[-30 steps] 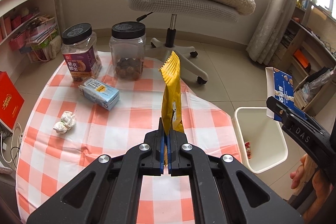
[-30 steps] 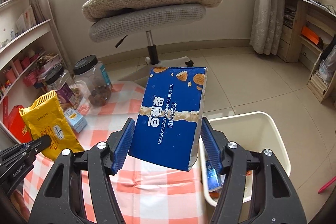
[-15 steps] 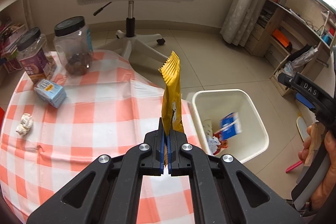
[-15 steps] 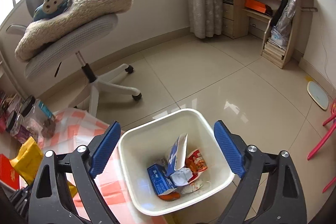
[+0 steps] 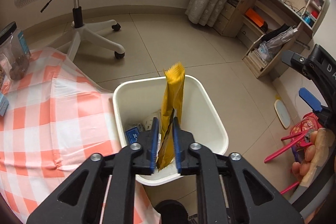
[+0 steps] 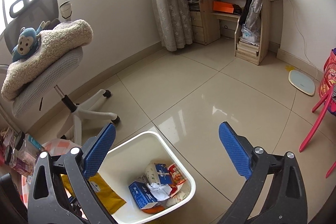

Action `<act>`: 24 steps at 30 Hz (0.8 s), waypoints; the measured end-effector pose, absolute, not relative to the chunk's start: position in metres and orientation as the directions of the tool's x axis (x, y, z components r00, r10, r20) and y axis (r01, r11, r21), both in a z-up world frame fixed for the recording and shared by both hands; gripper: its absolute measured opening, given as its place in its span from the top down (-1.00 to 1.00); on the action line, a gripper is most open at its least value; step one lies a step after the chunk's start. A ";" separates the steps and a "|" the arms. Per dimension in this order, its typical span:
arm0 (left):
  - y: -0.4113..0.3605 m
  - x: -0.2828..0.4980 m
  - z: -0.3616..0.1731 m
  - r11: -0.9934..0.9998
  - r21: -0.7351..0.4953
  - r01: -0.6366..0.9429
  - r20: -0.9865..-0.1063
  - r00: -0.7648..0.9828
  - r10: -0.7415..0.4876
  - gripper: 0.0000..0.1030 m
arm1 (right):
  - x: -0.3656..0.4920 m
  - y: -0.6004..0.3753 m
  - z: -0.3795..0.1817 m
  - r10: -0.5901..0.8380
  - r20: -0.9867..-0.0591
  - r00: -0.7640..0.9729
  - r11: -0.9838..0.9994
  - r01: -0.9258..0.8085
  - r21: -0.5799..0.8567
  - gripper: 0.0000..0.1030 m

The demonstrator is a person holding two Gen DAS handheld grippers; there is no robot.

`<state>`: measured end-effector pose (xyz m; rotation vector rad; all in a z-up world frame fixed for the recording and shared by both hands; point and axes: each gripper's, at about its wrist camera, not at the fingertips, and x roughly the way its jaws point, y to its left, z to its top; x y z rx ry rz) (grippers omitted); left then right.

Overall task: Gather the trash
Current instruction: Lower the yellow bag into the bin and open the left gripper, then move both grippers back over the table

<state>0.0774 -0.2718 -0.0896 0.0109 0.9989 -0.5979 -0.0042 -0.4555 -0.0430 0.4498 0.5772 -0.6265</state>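
Over white bin [image 5: 212, 119], left gripper [image 5: 166, 140] parted around yellow packet [image 5: 172, 110], checked table [image 5: 52, 119] beside.

Snack wrapper [image 5: 172, 98]: plain yellow foil
Plastic bin [image 5: 212, 117]: white
Tablecloth on the table [image 5: 46, 114]: orange-and-white check
Gripper fingers [image 6: 234, 148]: blue, dotted texture
Small carton [image 6: 141, 192]: blue

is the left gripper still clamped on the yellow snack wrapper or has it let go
Let go: the left gripper is open, gaps showing between its blue pads and the yellow snack wrapper, which stands blurred over the white plastic bin.
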 end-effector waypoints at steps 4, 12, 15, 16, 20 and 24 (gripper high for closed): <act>-0.265 0.075 -0.080 0.852 -0.219 0.475 -0.778 0.442 -0.446 0.01 | -0.009 -0.459 -0.042 -0.423 -0.620 0.661 0.712 0.665 0.224 -0.86; -0.205 0.068 -0.053 0.930 -0.001 0.367 -0.694 0.670 -0.265 -0.55 | 0.010 -0.411 -0.042 -0.396 -0.618 0.680 0.783 0.601 0.161 -0.86; -0.170 0.065 -0.047 0.951 0.019 0.308 -0.649 0.728 -0.222 -0.65 | 0.019 -0.382 -0.043 -0.373 -0.614 0.696 0.827 0.549 0.120 -0.86; -0.157 0.065 -0.045 0.959 0.030 0.283 -0.633 0.748 -0.201 -0.66 | 0.022 -0.371 -0.043 -0.371 -0.610 0.700 0.840 0.533 0.099 -0.86; -0.121 0.075 -0.041 0.981 0.084 0.174 -0.594 0.799 -0.091 -0.67 | 0.035 -0.327 -0.047 -0.358 -0.593 0.721 0.884 0.466 0.032 -0.86; -0.089 0.082 -0.035 0.991 0.060 0.116 -0.603 0.795 -0.057 -0.68 | 0.046 -0.285 -0.051 -0.317 -0.597 0.736 0.918 0.396 0.000 -0.86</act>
